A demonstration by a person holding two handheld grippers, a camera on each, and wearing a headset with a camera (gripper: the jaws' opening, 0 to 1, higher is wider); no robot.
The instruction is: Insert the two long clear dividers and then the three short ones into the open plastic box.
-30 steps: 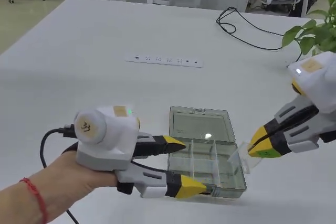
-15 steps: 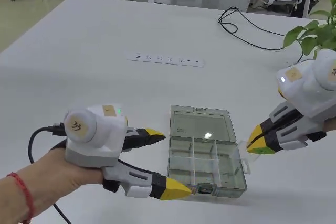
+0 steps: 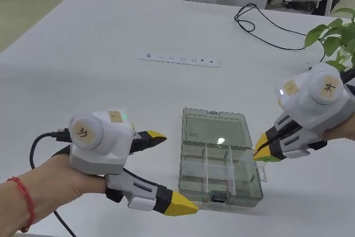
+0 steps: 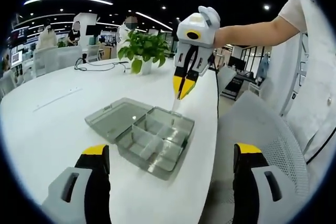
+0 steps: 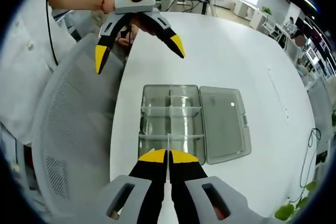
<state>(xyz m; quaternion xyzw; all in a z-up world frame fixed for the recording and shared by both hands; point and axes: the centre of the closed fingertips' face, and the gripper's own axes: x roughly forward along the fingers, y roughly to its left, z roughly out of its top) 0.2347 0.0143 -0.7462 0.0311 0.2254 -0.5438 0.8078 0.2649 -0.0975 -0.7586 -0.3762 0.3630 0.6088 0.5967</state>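
The clear plastic box [image 3: 248,190] lies open near the table's front edge, its lid [image 3: 215,129] flat behind it. Clear dividers stand inside it and split it into compartments [image 5: 169,113]. My right gripper [image 3: 258,154] hangs over the box's right end, shut on a small clear divider [image 4: 174,105] that points down at the box [image 4: 155,142]. In the right gripper view the divider [image 5: 168,143] is edge-on beyond the closed tips [image 5: 168,155]. My left gripper [image 3: 175,172] is open, left of the box and apart from it, its jaws wide [image 4: 171,150].
A white power strip [image 3: 178,59] lies mid-table. A black cable [image 3: 265,24] and a potted plant [image 3: 337,33] are at the far right. Chairs stand beyond the far edge. A grey mesh chair [image 5: 65,129] sits by the near edge.
My left gripper has drawn back to the left, off the box's left end. My right gripper has shifted slightly left toward the box, still holding the divider.
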